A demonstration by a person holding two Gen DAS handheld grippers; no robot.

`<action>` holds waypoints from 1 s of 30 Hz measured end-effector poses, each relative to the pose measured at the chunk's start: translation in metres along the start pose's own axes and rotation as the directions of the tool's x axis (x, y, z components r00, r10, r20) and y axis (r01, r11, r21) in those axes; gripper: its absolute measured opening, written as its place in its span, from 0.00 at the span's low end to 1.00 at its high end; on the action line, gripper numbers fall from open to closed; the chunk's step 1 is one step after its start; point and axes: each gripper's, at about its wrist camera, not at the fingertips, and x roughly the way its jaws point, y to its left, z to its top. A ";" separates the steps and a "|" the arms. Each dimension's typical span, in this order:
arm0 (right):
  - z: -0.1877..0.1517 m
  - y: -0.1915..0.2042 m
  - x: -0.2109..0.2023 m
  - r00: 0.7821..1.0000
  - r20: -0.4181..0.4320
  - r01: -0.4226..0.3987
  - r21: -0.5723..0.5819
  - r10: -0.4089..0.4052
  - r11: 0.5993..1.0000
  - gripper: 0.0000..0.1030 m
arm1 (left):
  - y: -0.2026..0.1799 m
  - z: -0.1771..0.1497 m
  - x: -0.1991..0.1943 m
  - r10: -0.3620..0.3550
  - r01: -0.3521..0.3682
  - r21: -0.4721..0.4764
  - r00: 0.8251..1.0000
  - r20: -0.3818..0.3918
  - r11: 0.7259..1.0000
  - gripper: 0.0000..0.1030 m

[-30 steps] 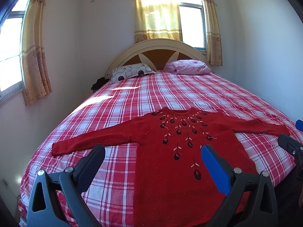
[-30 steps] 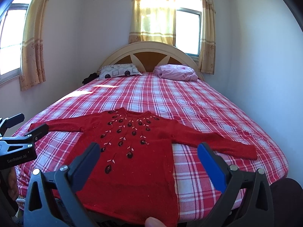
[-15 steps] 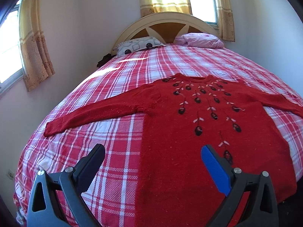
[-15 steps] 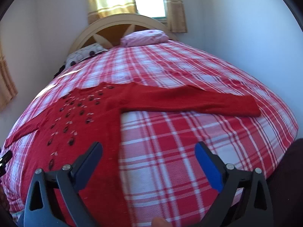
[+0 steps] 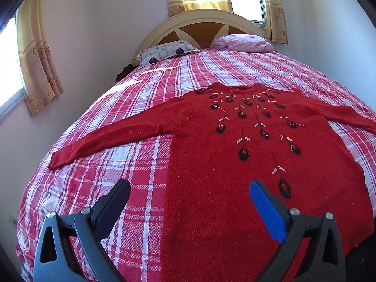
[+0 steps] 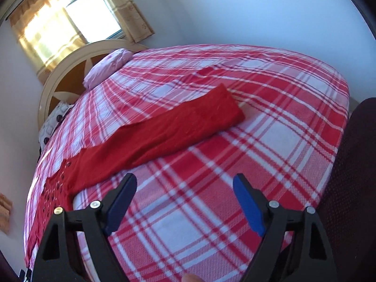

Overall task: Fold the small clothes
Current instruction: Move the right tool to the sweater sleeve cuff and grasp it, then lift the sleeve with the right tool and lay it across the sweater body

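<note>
A red knitted sweater (image 5: 235,164) with dark embroidered buds lies flat, front up, on the plaid bed (image 5: 131,169), both sleeves spread out. My left gripper (image 5: 189,191) hovers open over the sweater's lower left side, with nothing between its fingers. In the right wrist view the sweater's right sleeve (image 6: 178,127) stretches across the bed, its cuff toward the bed's right side. My right gripper (image 6: 185,186) hangs over bare bedsheet just below that sleeve; its jaws are wide apart and closing, with nothing between them.
A patterned pillow (image 5: 164,51) and a pink pillow (image 5: 244,43) lie by the arched headboard (image 5: 202,23). Curtained windows are behind the bed and on the left wall. A dark fabric surface (image 6: 352,176) fills the right edge of the right wrist view.
The left gripper has dropped closer to the sweater's body. The right gripper has swung right and rolled, from facing the sweater's front to facing the right sleeve, and its jaws have narrowed slightly.
</note>
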 end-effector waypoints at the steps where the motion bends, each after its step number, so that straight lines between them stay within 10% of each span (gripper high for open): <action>1: 0.004 -0.005 0.002 1.000 -0.001 0.003 0.019 -0.003 1.000 0.82 | -0.001 0.000 0.000 0.002 -0.002 -0.001 1.000 0.000 1.000 0.99; 17: 0.057 -0.040 0.060 0.997 -0.028 0.080 0.136 -0.077 0.987 0.74 | 0.008 0.004 0.032 0.037 -0.037 0.010 0.999 -0.026 0.999 0.99; 20: 0.059 -0.036 0.062 0.996 -0.021 0.089 0.119 -0.087 0.989 0.45 | 0.006 0.003 0.036 0.029 -0.028 0.012 0.999 -0.038 1.000 0.99; 30: 0.064 -0.026 0.070 0.999 -0.043 0.026 0.100 -0.021 0.995 0.21 | 0.011 0.005 0.036 0.019 -0.019 -0.001 0.999 -0.029 1.000 0.99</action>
